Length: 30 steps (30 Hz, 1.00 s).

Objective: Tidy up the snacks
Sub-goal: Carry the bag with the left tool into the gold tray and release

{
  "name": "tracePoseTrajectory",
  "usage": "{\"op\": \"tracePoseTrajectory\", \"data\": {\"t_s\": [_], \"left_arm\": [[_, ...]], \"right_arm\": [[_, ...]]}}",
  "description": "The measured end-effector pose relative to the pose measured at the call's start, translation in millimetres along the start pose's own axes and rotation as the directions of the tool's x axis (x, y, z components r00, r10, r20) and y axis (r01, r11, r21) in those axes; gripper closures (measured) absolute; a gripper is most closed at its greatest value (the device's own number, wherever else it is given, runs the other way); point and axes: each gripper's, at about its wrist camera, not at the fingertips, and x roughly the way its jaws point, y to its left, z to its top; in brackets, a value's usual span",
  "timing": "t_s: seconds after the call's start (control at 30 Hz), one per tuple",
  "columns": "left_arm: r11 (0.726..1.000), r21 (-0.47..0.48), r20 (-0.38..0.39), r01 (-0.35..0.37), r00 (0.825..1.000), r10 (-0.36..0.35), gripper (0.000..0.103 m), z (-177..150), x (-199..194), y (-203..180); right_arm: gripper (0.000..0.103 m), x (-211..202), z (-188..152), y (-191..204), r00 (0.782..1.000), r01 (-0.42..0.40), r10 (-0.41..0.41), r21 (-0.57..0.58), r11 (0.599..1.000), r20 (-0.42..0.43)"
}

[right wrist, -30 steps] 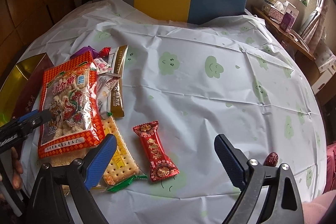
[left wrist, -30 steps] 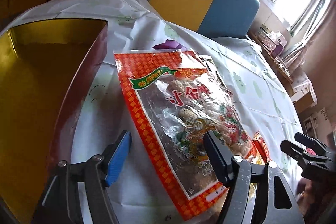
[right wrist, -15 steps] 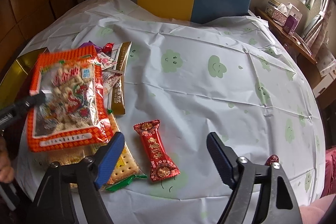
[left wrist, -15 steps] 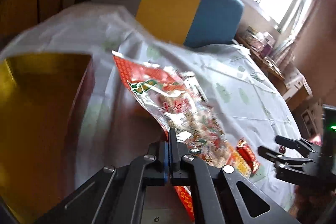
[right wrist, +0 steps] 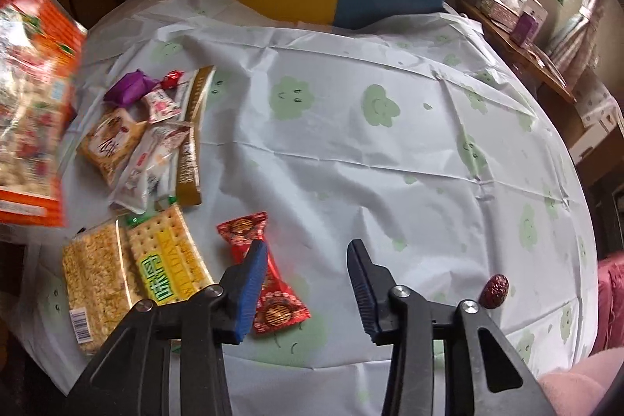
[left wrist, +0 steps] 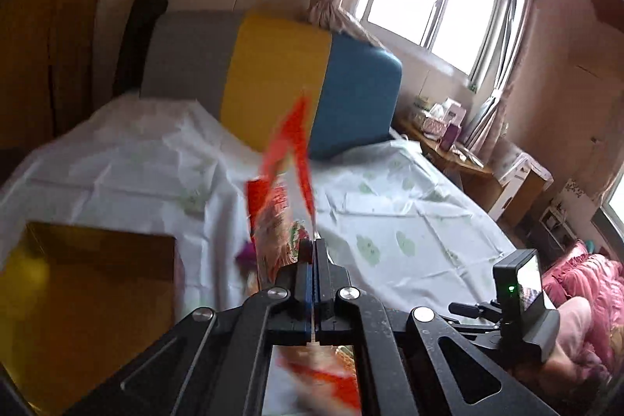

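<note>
Left of the closing, still-empty right claw (right wrist: 308,283), the red candy (right wrist: 265,275) lies lengthwise; left claw (left wrist: 313,252) clenches the orange snack bag (left wrist: 280,197).

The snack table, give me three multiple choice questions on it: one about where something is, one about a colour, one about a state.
1. Where does the small red date lie?
A. On the tablecloth, alone, right of the right gripper
B. In the snack pile
C. In the gold box

2. What colour is the twisted candy wrapper at the far end of the snack pile?
A. Green
B. Purple
C. White

3. What is the state of the large orange snack bag?
A. Flat on the table
B. Inside the box
C. Pinched by the left gripper, lifted

Answers: 1 A, nothing else lies near it. 2 B, purple shows plainly beside the small red candy. 3 C, the fingers are shut on its edge, and the bag is raised above the table.
</note>
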Motion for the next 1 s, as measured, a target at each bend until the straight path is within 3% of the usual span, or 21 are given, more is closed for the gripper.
{"op": "tracePoseTrajectory", "data": {"t_s": [0.1,0.3,0.57,0.73,1.0], "left_arm": [[1.000,-0.025,0.034,-0.002,0.999,0.003,0.103,12.5,-18.2,10.9],[0.995,-0.059,0.077,-0.083,0.993,0.088,0.103,23.6,-53.9,55.2],[0.961,-0.123,0.024,-0.248,0.967,0.252,0.103,6.4,-58.3,114.9],[0.949,-0.133,-0.037,-0.285,0.958,0.283,0.103,-9.6,-37.7,133.5],[0.954,-0.127,-0.116,-0.270,0.960,0.256,0.100,-32.4,23.5,117.1]], "right_arm": [[0.065,0.0,0.8,-8.3,1.000,0.006,-0.006,0.039,0.999,-0.003],[0.065,3.7,-1.7,-9.8,1.000,0.001,0.001,0.057,0.998,-0.026],[0.065,3.4,-4.2,-8.1,1.000,0.001,0.000,0.050,0.999,-0.029],[0.065,5.3,-3.7,-8.1,0.999,-0.003,0.005,0.054,0.999,-0.034],[0.065,5.6,-0.8,-18.1,0.999,-0.035,0.038,0.116,0.993,-0.030]]}}
